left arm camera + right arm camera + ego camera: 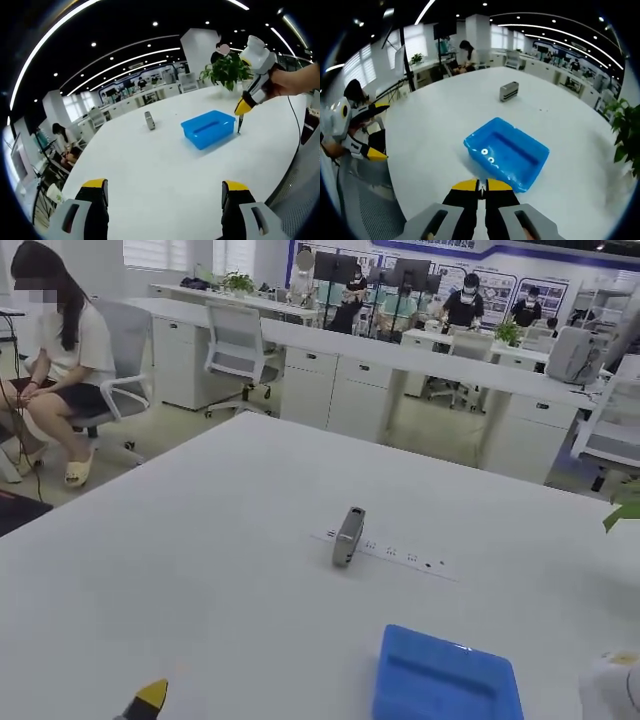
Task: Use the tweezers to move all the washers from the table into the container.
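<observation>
big white office table (200, 570) | blue plastic container (507, 152) holds few small silver washers (491, 160) | left gripper (165, 184) jaws wide apart | right gripper (481, 186) pinching thin tweezers (239, 125)

Open-plan office: long white desks (400, 355), swivel chairs (235, 345), monitors (335, 265), seated people (465, 305), strip ceiling lights (150, 54).

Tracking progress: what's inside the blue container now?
A few small washers lie near one wall of the blue container; the rest of its floor looks bare. The right tongs cover part of its near rim.
</observation>
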A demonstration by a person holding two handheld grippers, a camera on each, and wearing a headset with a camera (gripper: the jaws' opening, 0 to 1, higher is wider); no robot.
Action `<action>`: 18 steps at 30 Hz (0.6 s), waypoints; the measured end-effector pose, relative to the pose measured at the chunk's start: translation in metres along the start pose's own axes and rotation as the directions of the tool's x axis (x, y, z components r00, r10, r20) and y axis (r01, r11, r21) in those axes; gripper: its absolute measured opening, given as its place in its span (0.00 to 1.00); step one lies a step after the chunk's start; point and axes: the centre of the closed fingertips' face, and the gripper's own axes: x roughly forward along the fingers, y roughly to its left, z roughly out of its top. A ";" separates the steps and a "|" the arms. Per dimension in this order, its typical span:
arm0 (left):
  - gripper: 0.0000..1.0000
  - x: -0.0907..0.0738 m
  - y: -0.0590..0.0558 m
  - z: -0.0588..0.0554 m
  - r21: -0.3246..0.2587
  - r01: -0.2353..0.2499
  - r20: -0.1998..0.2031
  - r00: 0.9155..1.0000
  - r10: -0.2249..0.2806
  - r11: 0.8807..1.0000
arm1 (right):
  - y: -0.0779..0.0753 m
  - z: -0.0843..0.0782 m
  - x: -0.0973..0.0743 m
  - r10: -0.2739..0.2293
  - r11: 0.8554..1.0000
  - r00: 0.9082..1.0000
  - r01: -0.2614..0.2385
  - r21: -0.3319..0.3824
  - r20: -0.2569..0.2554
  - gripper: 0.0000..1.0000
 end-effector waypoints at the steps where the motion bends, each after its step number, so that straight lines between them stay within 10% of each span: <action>1: 0.97 0.000 0.000 0.000 0.001 0.001 -0.002 1.000 -0.001 1.000 | -0.002 0.004 -0.001 -0.002 1.000 1.000 0.002 -0.001 0.009 0.00; 10: 0.97 0.001 0.000 -0.003 0.006 -0.002 -0.020 1.000 0.002 1.000 | -0.033 0.049 -0.003 -0.055 0.998 0.995 0.058 -0.030 0.084 0.00; 18: 0.97 0.003 -0.003 -0.008 0.014 0.011 -0.049 0.999 -0.011 1.000 | -0.066 0.053 0.024 -0.101 0.995 0.992 0.102 -0.004 0.070 0.00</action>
